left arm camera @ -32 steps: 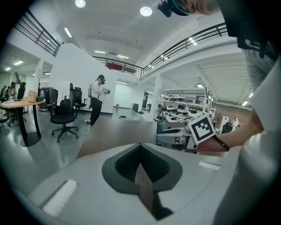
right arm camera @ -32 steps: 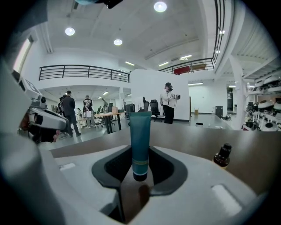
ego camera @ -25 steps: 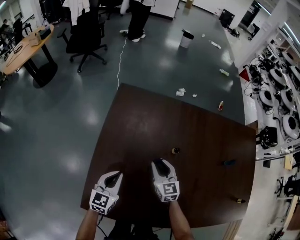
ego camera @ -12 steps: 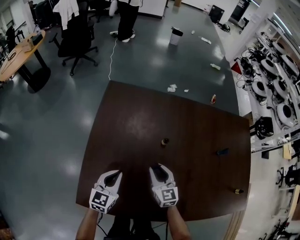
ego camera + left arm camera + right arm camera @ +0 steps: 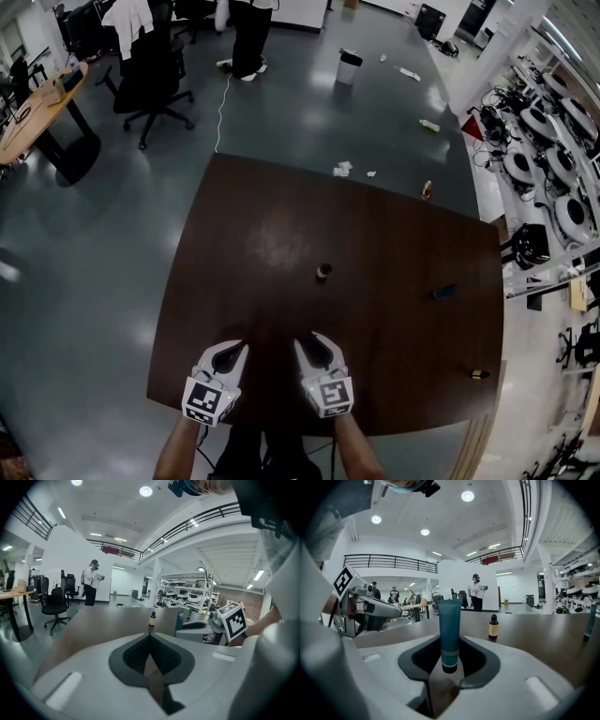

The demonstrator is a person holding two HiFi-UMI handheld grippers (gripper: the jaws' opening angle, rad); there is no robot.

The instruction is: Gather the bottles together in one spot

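Right gripper [image 5: 314, 345], just short of the amber bottle [image 5: 323, 272], pinches a teal tube [image 5: 450, 620] near its cap end. It looks light and soft-walled, I'd judge, so gentle pressure. Left gripper [image 5: 230, 352] sits beside it, jaws together, nothing between. The amber bottle itself looks rigid and tippy: grab its body.
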